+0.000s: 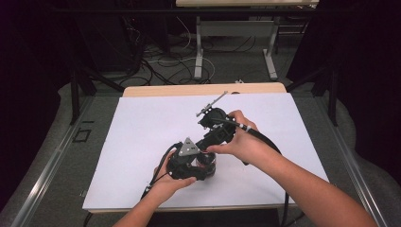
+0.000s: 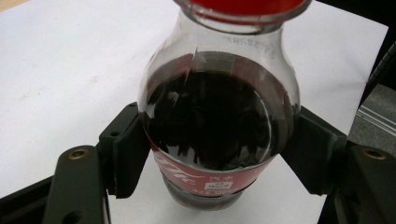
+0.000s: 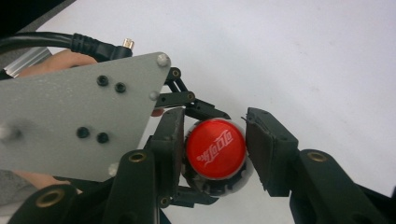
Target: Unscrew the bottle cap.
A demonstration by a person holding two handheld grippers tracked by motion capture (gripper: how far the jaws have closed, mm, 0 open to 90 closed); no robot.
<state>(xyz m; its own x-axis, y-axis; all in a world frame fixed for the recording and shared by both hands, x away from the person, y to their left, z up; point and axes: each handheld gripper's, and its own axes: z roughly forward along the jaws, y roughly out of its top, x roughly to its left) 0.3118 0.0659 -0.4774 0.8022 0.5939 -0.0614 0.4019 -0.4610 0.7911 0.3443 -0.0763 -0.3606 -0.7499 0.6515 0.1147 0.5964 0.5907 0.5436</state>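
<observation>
With the left gripper [image 2: 215, 154] clamping the dark-filled clear plastic bottle [image 2: 217, 116], the right gripper [image 3: 212, 149], closed on its red screw cap [image 3: 215, 148], should twist squarely, anticlockwise, from twelve toward nine.

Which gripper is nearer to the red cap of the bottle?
Right. The right gripper has its jaws on either side of the round red plastic cap, from above. The left gripper clamps the clear bottle lower, around its body.

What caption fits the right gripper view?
Right gripper jaws closed on the red cap of a cola bottle.
</observation>
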